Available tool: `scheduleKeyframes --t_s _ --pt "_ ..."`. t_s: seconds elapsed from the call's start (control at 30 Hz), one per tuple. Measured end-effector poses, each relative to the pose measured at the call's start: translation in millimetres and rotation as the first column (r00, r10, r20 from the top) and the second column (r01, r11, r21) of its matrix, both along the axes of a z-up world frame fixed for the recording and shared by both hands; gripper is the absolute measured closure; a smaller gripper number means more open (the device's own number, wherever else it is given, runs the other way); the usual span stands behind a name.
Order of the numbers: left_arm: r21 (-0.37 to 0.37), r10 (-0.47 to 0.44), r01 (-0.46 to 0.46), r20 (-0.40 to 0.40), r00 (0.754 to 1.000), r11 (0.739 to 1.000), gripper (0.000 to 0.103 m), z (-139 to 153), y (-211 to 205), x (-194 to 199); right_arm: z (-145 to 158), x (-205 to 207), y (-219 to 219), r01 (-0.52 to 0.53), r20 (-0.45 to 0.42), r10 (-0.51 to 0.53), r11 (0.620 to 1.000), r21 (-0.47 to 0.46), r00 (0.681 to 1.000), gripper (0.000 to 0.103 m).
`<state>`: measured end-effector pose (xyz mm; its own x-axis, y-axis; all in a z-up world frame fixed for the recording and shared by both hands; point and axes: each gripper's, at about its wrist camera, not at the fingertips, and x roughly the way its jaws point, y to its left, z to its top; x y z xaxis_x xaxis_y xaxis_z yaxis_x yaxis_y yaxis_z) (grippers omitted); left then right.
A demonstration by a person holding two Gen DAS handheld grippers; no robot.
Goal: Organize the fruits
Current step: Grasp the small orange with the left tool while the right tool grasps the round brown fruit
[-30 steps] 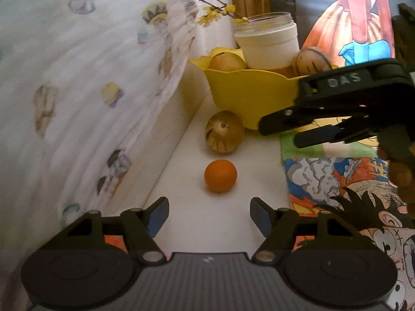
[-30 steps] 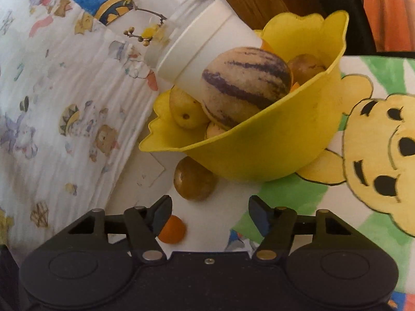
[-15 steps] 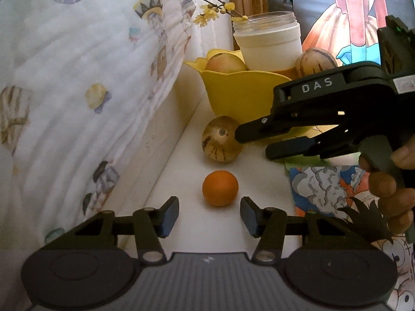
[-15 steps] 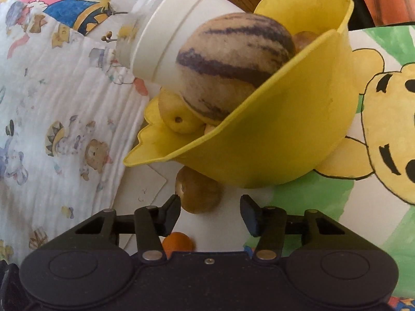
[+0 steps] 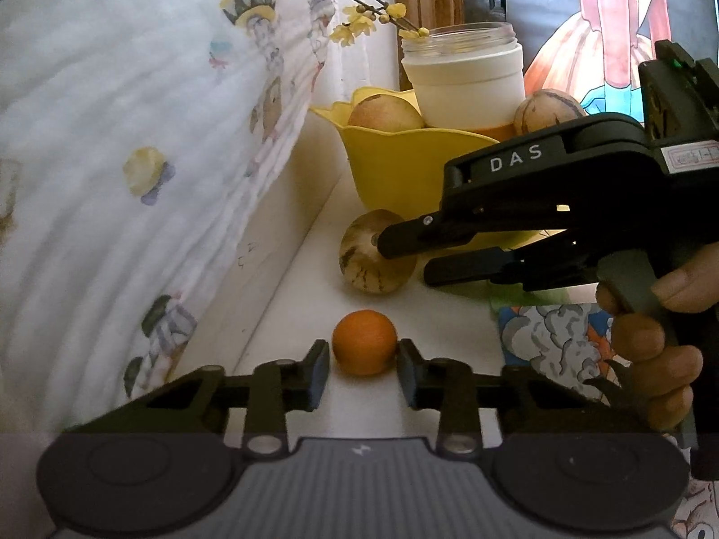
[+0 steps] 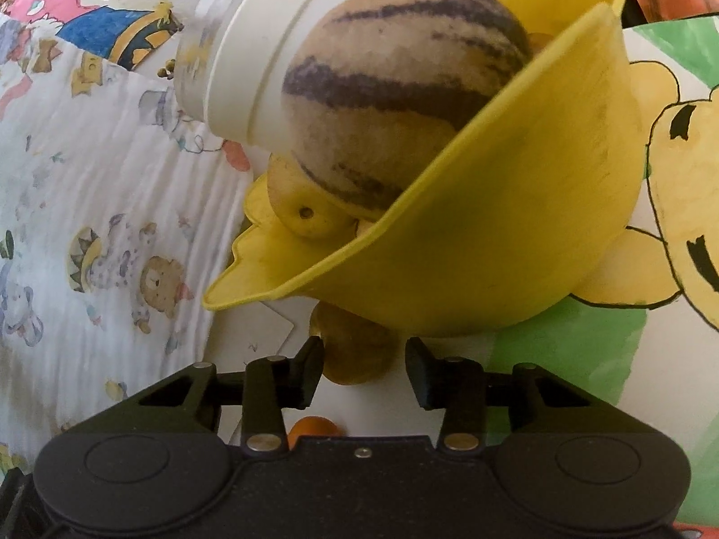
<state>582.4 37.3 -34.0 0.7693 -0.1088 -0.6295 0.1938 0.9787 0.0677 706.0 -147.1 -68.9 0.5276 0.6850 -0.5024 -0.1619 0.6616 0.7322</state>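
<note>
Left wrist view: orange fruit (image 5: pixel 365 348) between left gripper (image 5: pixel 361 370) fingers (image 5: pixel 317 373).

We see a narrow white ledge (image 5: pixel 287 314) hemmed in by hanging cloth (image 5: pixel 135 179) on the left. A yellow bowl (image 5: pixel 404 166) blocks its far end. A striped fruit (image 5: pixel 375 256) and an orange (image 5: pixel 365 348) sit in the lane. The right gripper (image 5: pixel 404 256) reaches across from the right; bare surface lies just before our left gripper (image 5: pixel 361 375).
</note>
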Motion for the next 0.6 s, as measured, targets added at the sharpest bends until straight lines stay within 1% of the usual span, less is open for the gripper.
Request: scheduleKeyframes --t_s 0.2,0.3,0.43,0.6 --pt "-0.009 0.007 -0.007 -0.007 1.0 1.0 0.069 0 1 2 -2 5 7 0.01 -0.013 -0.01 1.0 0.019 1.0 0.06" --pt "-0.01 0.023 -0.023 -0.01 1.0 1.0 0.07 0 2 -1 -5 3 6 0.017 -0.016 -0.016 0.999 0.029 1.0 0.066" --pt "-0.013 0.04 -0.04 -0.017 0.999 0.999 0.07 2 4 -3 -8 -1 4 0.024 -0.012 -0.024 0.999 0.029 1.0 0.067" --pt "-0.013 0.051 -0.052 -0.031 0.998 0.999 0.07 3 7 -10 -6 -12 2 0.017 -0.026 -0.016 1.0 0.019 1.0 0.068"
